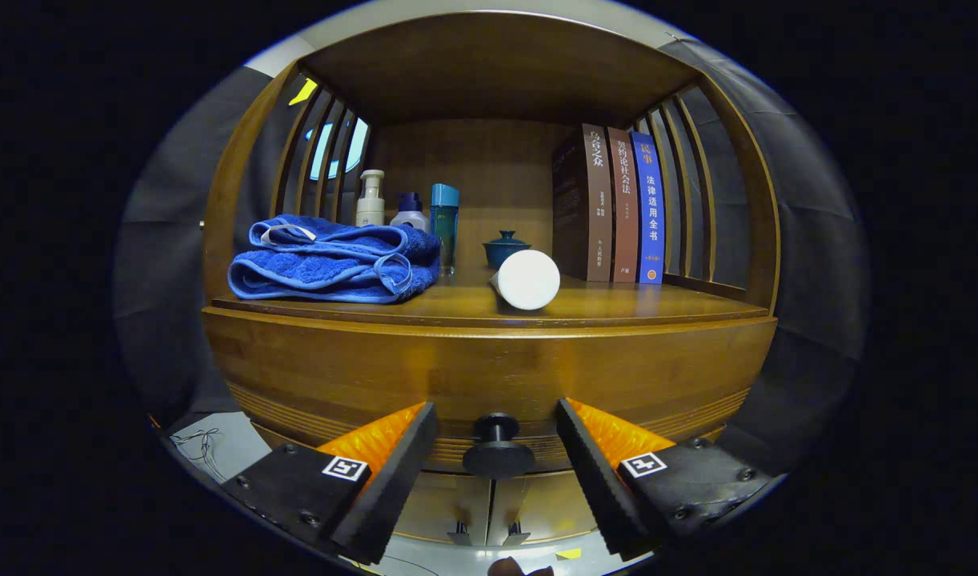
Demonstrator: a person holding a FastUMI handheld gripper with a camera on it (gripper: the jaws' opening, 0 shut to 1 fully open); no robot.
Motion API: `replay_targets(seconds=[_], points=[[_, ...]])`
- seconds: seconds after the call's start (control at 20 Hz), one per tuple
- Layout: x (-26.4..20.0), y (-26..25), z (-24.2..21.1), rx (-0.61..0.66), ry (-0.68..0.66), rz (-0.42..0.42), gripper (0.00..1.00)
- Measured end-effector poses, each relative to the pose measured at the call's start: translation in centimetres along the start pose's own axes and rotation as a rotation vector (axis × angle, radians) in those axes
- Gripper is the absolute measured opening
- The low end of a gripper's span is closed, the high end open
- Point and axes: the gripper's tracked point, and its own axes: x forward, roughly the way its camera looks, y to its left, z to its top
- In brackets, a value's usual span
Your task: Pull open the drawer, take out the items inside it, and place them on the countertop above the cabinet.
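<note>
While the drawer (489, 376) stood closed at lower centre, the claw (497, 444) was open, fingers flanking its knob (497, 448) untouched.

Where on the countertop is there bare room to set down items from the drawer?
Bare wood lies along the countertop front edge, between the blue towel and white cylinder, and before the books. The bottles behind the towel crowd that corner. The open tongs flank the drawer knob.
</note>
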Motion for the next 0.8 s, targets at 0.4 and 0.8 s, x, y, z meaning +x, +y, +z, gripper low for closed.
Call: replay_targets(seconds=[0.4, 0.8], points=[[-4.4, 0.1, 6.4, 0.033, -0.061, 0.035, 0.99], [-11.5, 0.1, 16.3, 0.048, -0.125, 0.039, 0.99]])
